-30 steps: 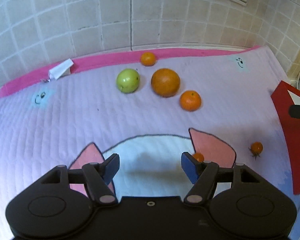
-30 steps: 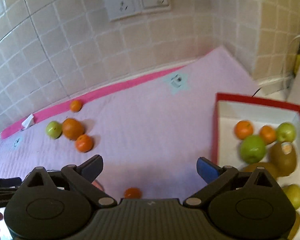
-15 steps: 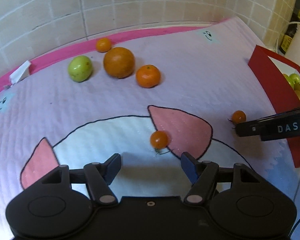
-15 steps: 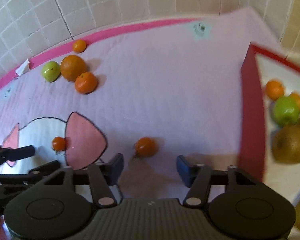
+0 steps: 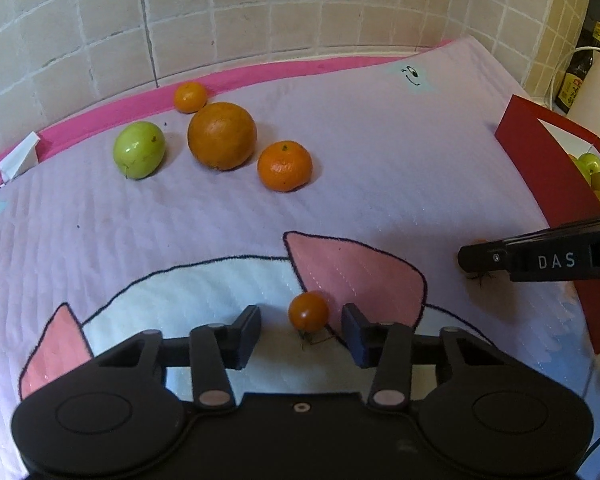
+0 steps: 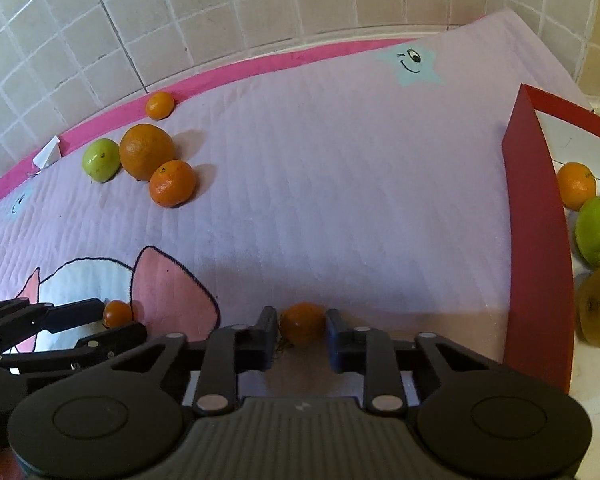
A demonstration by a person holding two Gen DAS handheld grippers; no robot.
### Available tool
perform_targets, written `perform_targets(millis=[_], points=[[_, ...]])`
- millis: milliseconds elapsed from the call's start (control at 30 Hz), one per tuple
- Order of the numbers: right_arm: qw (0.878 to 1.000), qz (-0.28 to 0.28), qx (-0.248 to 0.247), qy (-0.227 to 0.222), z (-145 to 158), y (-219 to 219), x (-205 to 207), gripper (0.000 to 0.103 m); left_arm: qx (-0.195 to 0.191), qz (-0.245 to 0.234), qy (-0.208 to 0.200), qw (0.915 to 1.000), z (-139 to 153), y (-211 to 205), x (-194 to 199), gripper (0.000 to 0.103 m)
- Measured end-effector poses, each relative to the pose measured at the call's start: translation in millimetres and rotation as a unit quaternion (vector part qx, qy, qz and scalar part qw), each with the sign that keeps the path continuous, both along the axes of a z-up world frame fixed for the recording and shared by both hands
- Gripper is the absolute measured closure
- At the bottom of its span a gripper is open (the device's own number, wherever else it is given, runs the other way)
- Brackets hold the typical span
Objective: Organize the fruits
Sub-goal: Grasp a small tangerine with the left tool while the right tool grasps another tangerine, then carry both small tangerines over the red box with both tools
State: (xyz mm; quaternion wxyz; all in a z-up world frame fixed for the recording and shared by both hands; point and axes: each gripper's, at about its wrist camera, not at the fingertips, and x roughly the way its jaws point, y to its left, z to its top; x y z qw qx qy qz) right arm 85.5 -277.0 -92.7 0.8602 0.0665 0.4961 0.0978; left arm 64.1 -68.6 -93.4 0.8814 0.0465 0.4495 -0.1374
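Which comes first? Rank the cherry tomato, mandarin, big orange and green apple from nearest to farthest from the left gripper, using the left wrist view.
1. Cherry tomato: between the open fingers of the left gripper.
2. Mandarin: ahead, mid-mat.
3. Big orange and green apple: farther back, apple to the left; too close to call.

Bare mat (image 6: 340,200) between fruit cluster (image 6: 148,160) — red box (image 6: 536,240).

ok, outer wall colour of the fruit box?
Red outside, white inside. The box shows best in the right wrist view, at the right edge of the lilac mat.
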Motion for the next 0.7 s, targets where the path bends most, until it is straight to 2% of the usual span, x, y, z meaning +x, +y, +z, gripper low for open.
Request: perform_targets(millis=[100, 167, 300, 433, 567, 700], points=[[1.0, 0.002, -0.001, -0.002, 0.0, 1.4, 0.6, 0.077, 0.004, -0.002, -0.004, 1.0, 0.0, -2.1, 0.5, 0.063], [1.0, 0.003, 0.0, -0.003, 0.2, 1.5, -0.2, 0.078, 0.01, -0.004, -0.009, 0.9999, 0.5, -4.6, -0.5, 0.079], [1.0, -0.002, 0.013, -0.004, 3.4, -1.6, -1.9, 0.078, 0.018, -0.007, -0.015, 0.9997, 1.7, -7.6, -2.2, 0.079], [0.999, -0.009, 0.021, -0.022, 19.2, -15.7, -9.3, 0.078, 0.015, -0.016, -0.028, 0.9994, 12.0, -14.9, -8.3, 0.079], [0.997, -0.044, 0.032, -0.048, 44.0, -55.6, -22.4, 0.078, 0.0, -0.048, -0.052, 0.9975, 35.1, -32.8, -17.7, 0.079], [0.993, -0.103, 0.034, -0.054, 63.4, -116.4, -37.7, 0.078, -0.019, -0.108, -0.078, 0.9909, 60.1, -69.9, -30.5, 0.079]])
